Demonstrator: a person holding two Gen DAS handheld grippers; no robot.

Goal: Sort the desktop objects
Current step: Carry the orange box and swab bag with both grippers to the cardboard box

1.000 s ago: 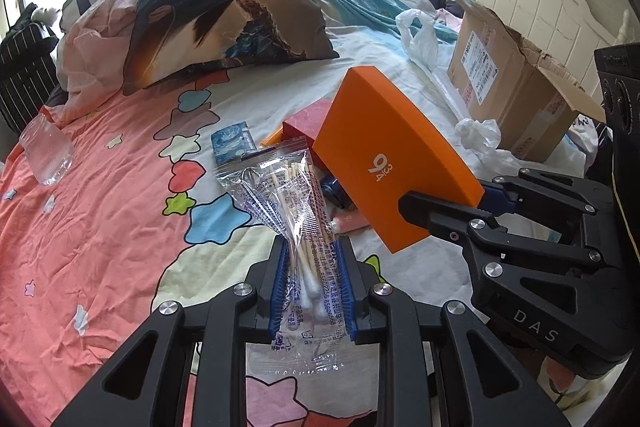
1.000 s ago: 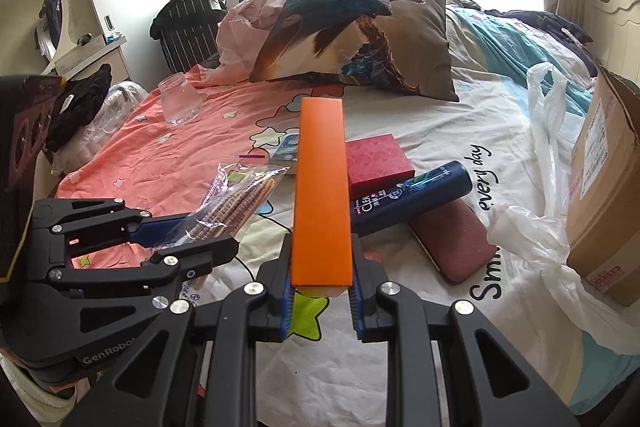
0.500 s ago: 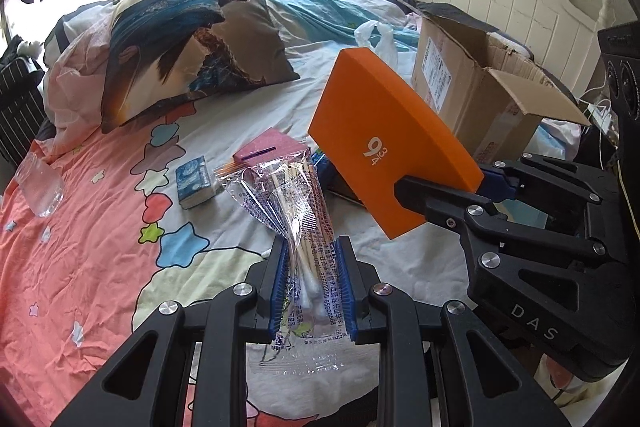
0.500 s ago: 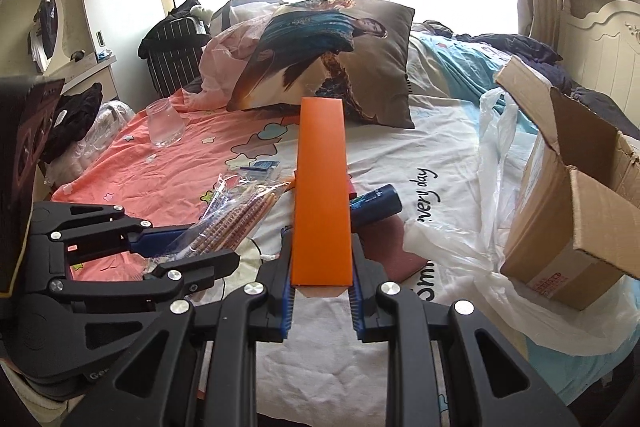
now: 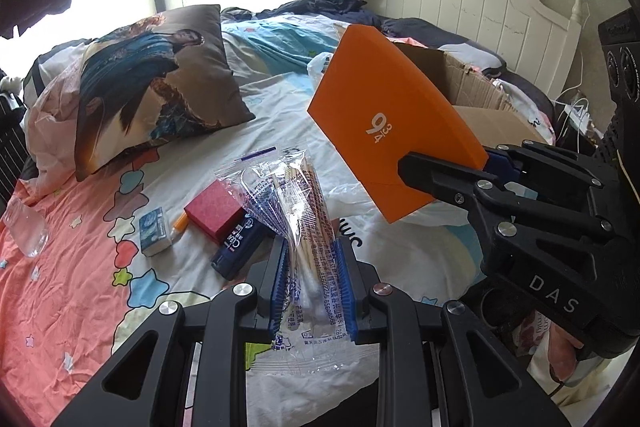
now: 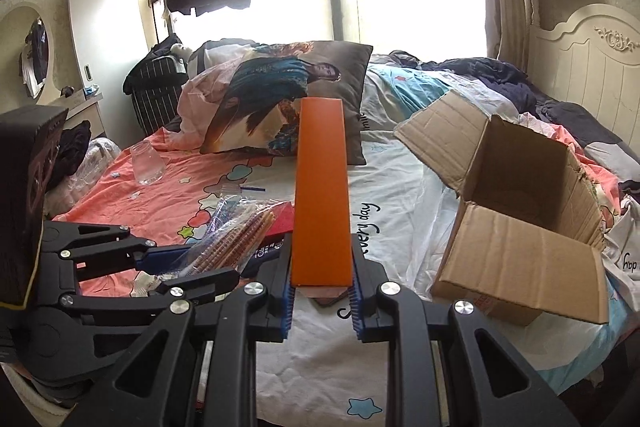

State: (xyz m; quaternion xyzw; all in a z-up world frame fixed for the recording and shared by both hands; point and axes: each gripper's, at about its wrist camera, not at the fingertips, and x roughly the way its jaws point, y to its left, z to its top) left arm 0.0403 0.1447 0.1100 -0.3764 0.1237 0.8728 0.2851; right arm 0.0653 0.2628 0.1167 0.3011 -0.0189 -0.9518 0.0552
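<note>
Left wrist view: a light, crinkly, slippery cotton swab packet [image 5: 308, 247] is pinched mid-length by the left gripper [image 5: 312, 291]; a stiff orange box [image 6: 322, 199] is clamped at its near end by the right gripper [image 6: 322, 301]

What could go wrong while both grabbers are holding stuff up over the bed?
The orange box is held by the right gripper only at its bottom end, so it might tip or slip. The bag of cotton swabs in the left gripper is slippery plastic and could slide out before reaching the cardboard box.
</note>
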